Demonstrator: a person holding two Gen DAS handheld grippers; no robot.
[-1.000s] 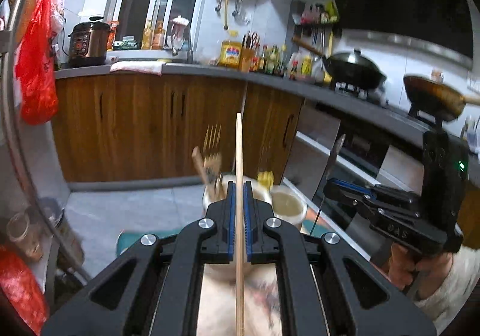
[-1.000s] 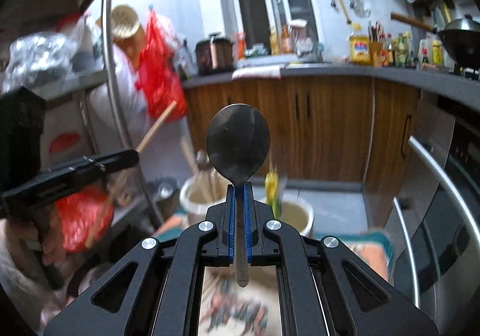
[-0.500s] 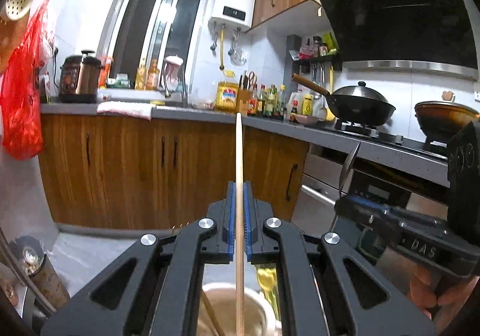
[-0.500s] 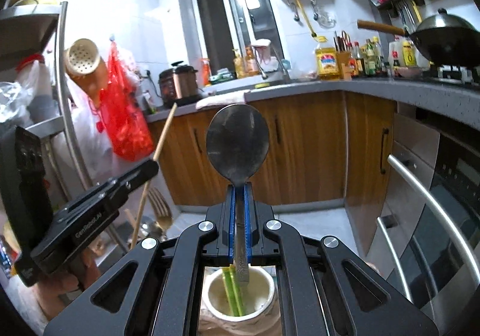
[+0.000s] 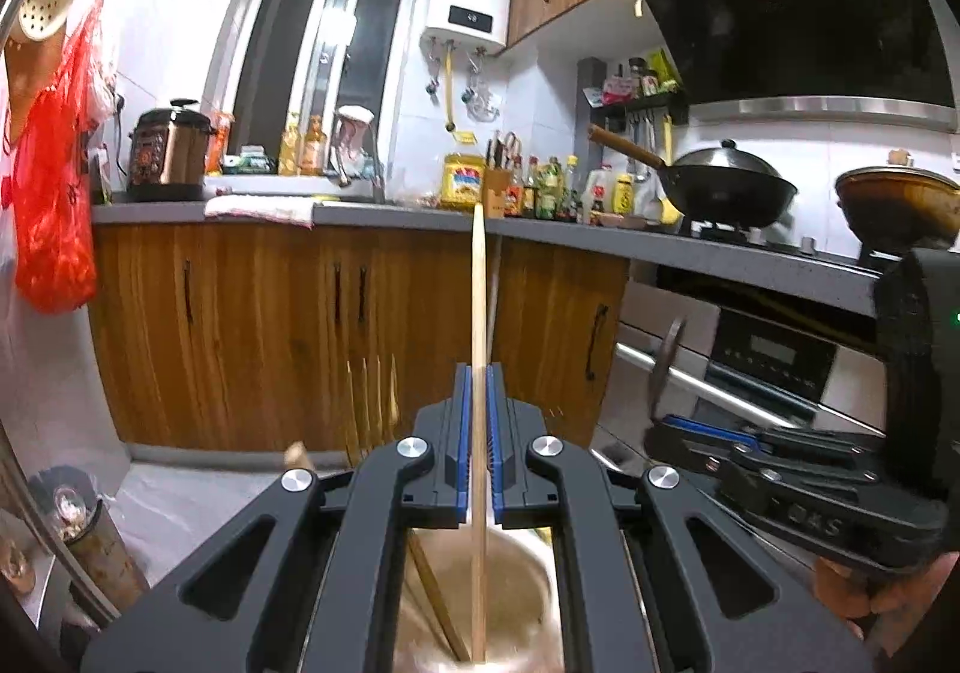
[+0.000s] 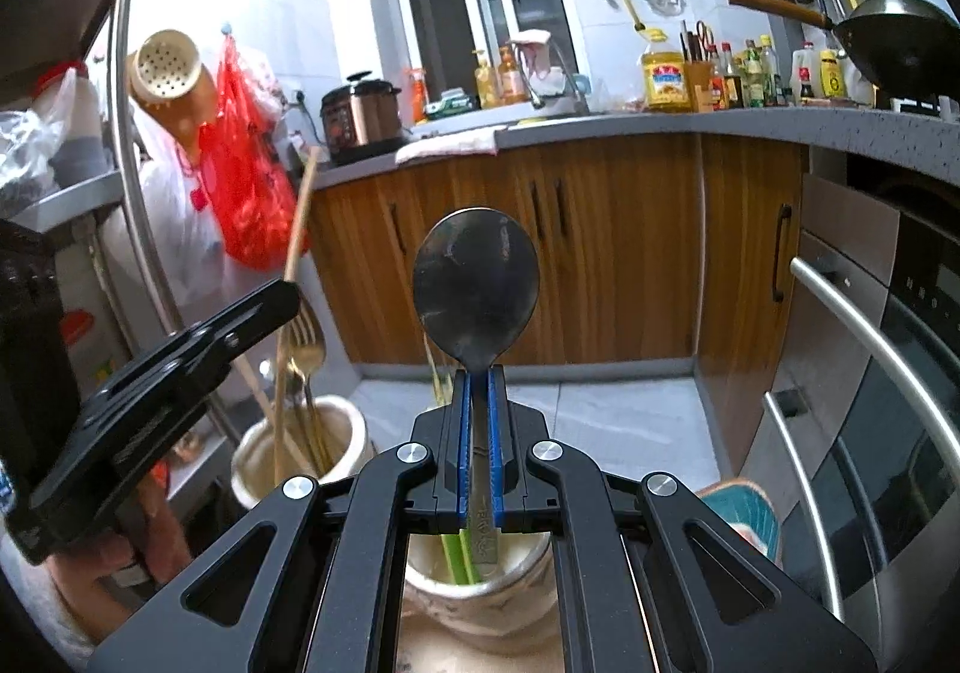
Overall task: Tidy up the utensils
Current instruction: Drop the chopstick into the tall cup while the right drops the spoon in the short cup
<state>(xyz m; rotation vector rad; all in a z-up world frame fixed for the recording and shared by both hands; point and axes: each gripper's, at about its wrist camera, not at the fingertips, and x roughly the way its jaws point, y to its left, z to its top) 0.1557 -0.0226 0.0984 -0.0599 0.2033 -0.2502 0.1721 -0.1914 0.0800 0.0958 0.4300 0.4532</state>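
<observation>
My left gripper (image 5: 478, 391) is shut on a wooden chopstick (image 5: 478, 313) held upright, its lower end inside a cream ceramic holder (image 5: 528, 565) below. That holder also shows in the right wrist view (image 6: 252, 457), with gold forks (image 6: 306, 349) and other wooden sticks in it. My right gripper (image 6: 478, 391) is shut on the handle of a steel spoon (image 6: 477, 289), bowl up, over a second cream holder (image 6: 480, 589) with green chopsticks (image 6: 456, 553) in it. The right gripper also shows in the left wrist view (image 5: 780, 469).
Wooden cabinets (image 5: 270, 325) under a grey counter (image 5: 600, 235) run across the back. An oven with a steel handle (image 6: 864, 349) is at the right. A metal rack (image 6: 126, 193) with a red bag (image 6: 246, 181) stands at the left. A patterned mat (image 6: 744, 511) lies under the holders.
Both grippers tilted up and then lowered over the holders. The chopstick's lower end has gone down into the left holder. The spoon's handle has dropped to the right holder's mouth.
</observation>
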